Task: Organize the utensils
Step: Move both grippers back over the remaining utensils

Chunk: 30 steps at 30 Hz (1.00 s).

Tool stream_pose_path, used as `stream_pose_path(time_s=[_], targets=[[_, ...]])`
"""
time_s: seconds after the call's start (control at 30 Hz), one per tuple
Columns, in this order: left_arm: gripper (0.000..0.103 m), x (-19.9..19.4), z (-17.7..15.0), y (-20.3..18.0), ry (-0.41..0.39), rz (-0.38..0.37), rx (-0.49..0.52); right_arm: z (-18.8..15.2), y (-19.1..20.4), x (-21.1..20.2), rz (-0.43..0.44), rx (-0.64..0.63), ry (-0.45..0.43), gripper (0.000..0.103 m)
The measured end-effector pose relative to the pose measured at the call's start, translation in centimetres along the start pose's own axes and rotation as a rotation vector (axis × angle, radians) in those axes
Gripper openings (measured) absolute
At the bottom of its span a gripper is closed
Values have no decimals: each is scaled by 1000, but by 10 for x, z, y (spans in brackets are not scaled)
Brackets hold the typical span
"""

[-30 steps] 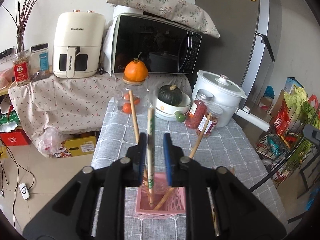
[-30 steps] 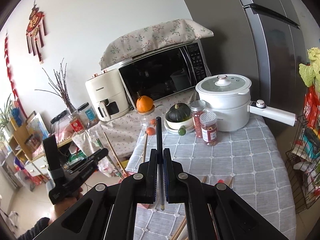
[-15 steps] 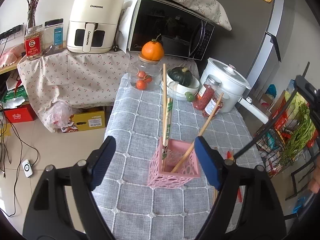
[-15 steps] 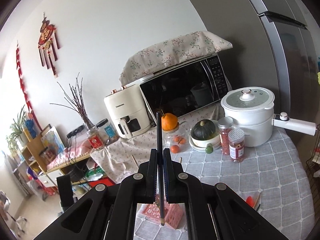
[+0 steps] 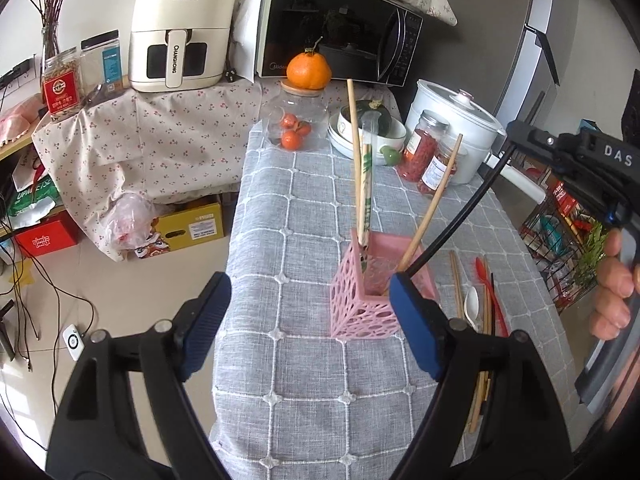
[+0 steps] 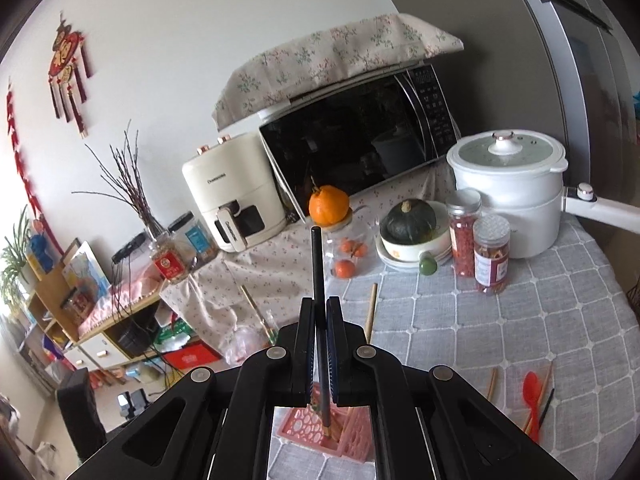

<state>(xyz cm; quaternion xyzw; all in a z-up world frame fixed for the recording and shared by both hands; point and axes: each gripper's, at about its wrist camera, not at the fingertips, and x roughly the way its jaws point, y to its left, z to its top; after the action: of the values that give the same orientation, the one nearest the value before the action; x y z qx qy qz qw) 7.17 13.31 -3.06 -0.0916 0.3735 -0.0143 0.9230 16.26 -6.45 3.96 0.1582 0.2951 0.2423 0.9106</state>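
A pink perforated holder (image 5: 362, 308) stands on the grey checked tablecloth (image 5: 304, 216) with wooden chopsticks (image 5: 362, 168) leaning in it. My left gripper (image 5: 310, 320) is open and empty, its jaws wide apart in front of the holder. My right gripper (image 6: 320, 320) is shut on a black chopstick (image 6: 318, 264), whose lower tip is over the holder's opening (image 6: 304, 420). In the left wrist view the black chopstick (image 5: 468, 208) slants down into the holder from the right. Loose chopsticks, a white spoon (image 5: 472, 304) and a red spoon (image 5: 482, 272) lie right of the holder.
At the back of the table are a glass jar with an orange on top (image 5: 296, 120), a bowl with a squash (image 5: 372, 128), two spice jars (image 5: 432, 160) and a white pot (image 5: 456, 120). Behind stand a microwave (image 5: 340, 28) and an air fryer (image 5: 176, 32). The table's left edge drops to the floor.
My left gripper opened, let go of the patterned chopstick in the holder and drew back. My right gripper moved over the holder and lowered the black chopstick toward it.
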Motion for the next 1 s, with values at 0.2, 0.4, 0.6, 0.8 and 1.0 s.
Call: stream_pose_path(time_s=[0.2,0.4,0.6,0.8,1.0], targets=[[81,0,-1,-2,9,-2,3,-13,-2,28,7,25,71,8],[86,-4,0,-16,9,-18,17,-4,-14,4,22,76,22,55],[92,-8,0,-38,18,-41,43,7,-30,-40,-46,70,-34,75],[97,-9,-6,-64,45,-52,90,-2,-49,-74,-214,43,-7,85],[100,-3,-17,-102,70,-59,171,-22,-74,-92,-333,25,103,87]])
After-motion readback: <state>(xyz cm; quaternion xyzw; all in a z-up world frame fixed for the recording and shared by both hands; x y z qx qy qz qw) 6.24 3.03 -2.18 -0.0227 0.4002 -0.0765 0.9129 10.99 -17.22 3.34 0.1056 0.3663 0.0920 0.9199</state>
